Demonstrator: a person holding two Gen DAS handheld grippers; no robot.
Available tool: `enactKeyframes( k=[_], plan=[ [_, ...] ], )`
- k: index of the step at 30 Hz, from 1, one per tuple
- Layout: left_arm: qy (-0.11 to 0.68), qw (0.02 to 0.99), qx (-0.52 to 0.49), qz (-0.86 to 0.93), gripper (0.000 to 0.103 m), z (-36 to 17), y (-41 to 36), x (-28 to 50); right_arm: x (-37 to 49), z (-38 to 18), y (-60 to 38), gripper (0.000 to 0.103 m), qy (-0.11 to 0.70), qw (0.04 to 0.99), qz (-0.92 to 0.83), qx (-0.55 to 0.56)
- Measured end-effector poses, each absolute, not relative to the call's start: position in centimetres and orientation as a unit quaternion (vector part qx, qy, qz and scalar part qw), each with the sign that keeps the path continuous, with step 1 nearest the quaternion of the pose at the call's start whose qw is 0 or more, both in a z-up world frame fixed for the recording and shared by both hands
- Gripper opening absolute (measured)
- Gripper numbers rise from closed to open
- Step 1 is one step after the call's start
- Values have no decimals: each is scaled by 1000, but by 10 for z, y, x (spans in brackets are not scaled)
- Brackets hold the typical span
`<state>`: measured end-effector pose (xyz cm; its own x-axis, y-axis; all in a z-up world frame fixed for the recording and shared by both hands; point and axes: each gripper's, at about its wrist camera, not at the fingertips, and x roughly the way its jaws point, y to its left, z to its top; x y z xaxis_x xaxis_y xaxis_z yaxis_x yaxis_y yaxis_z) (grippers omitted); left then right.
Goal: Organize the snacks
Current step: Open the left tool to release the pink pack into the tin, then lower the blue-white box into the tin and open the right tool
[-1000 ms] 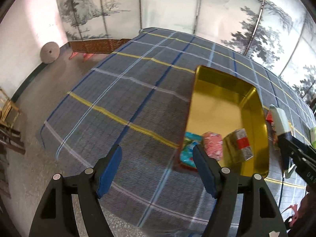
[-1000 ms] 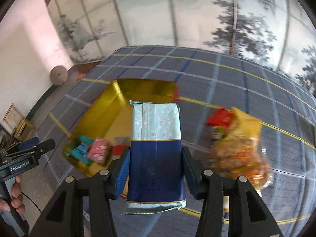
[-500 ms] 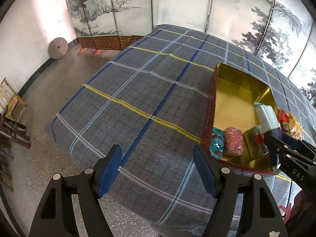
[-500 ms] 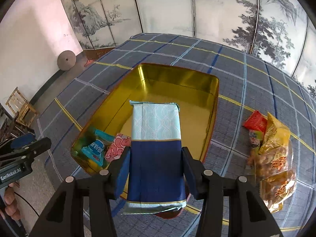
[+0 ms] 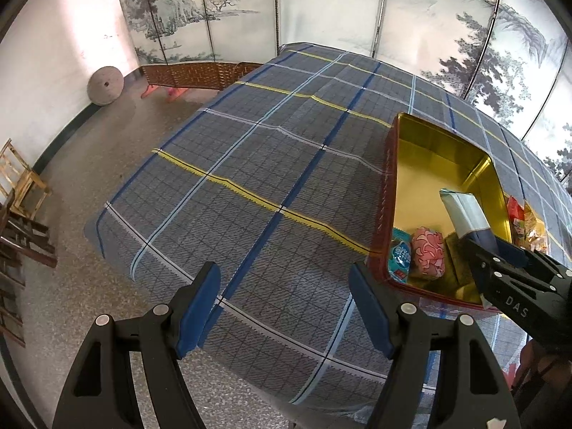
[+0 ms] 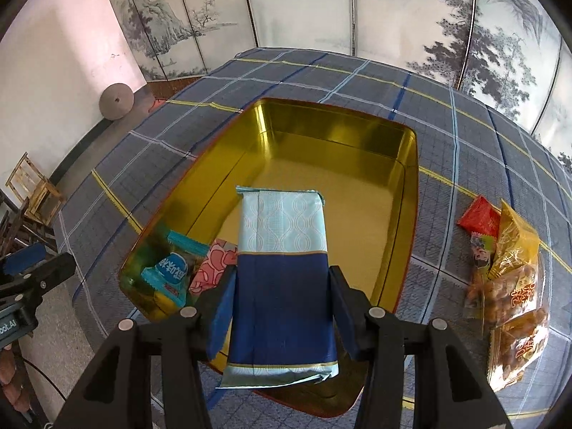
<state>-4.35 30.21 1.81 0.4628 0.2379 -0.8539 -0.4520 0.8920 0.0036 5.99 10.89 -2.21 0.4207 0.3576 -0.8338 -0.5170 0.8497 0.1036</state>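
Left wrist view
- Left gripper [image 5: 284, 307]: jaws apart, nothing between, above plaid tablecloth [image 5: 271, 164].
- Gold tin [image 5: 422, 150]: at right; teal packet [image 5: 400, 255] and pink packet [image 5: 428, 252] inside.

Right wrist view
- Right gripper [image 6: 282, 309]: clamped on blue-and-white pack [image 6: 282, 279], above tin [image 6: 339, 125].
- Orange snack bags [image 6: 511, 286]: on cloth, right of tin.

"DAS" on right claw [image 5: 500, 250]

Plaid-clothed table [image 5: 271, 178]: gold tin [image 6: 407, 193], snack bags [image 6: 514, 286]
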Motion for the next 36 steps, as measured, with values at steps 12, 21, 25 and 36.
enactKeyframes(
  k=[12, 21, 25, 36],
  plan=[
    [479, 847, -111, 201, 74, 17, 299, -43, 61, -22, 112, 52, 472, 837, 265, -86],
    [480, 847, -109, 200, 74, 15, 296, -42, 55, -21, 110, 54, 473, 833, 273, -84],
    [479, 849, -108, 196, 75, 15, 292, -42, 51, -20, 109, 55, 473, 831, 280, -86],
    [475, 854, -104, 182, 75, 21, 277, -37, 44, -15, 100, 58, 461, 832, 296, -89]
  ],
)
